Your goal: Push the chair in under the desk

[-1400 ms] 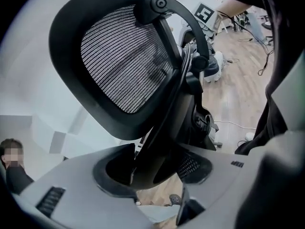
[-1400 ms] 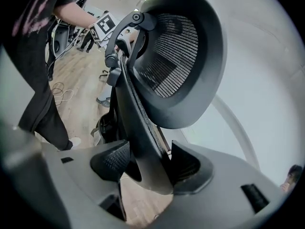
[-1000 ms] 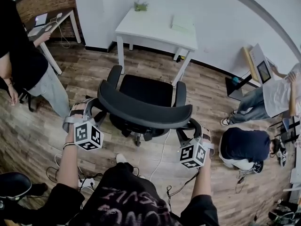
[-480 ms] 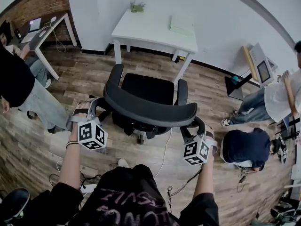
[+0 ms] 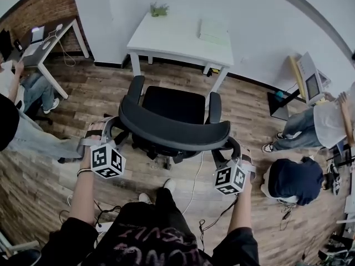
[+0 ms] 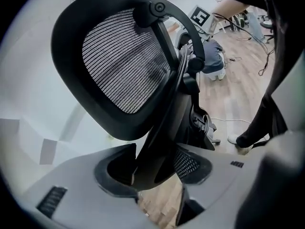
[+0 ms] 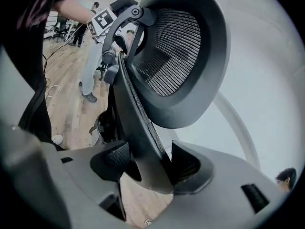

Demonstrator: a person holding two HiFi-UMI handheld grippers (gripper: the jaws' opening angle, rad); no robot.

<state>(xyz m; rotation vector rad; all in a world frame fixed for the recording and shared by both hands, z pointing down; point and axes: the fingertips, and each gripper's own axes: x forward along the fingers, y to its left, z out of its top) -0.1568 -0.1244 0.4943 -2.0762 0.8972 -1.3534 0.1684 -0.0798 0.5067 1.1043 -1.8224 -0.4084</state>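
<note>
A black office chair (image 5: 172, 105) stands on the wood floor, facing a white desk (image 5: 177, 37) by the wall, its seat just short of the desk's front edge. My left gripper (image 5: 113, 123) is shut on the left edge of the curved backrest (image 5: 172, 131). My right gripper (image 5: 226, 147) is shut on the right edge. In the left gripper view the backrest frame (image 6: 162, 128) runs down between the jaws of the left gripper (image 6: 155, 168), with the mesh headrest (image 6: 124, 61) above. In the right gripper view the frame (image 7: 138, 128) sits the same way in the right gripper (image 7: 147, 168).
A small plant (image 5: 158, 9) and a pale box (image 5: 213, 31) lie on the desk. One person (image 5: 28, 87) sits at left by a wooden desk (image 5: 50, 35). Another person crouches at right (image 5: 291, 179), and a third (image 5: 327, 121) sits beyond. A cable (image 5: 194, 176) trails under the chair.
The chair and both grippers have moved forward toward the white desk. The person at left has slid away to the picture's edge.
</note>
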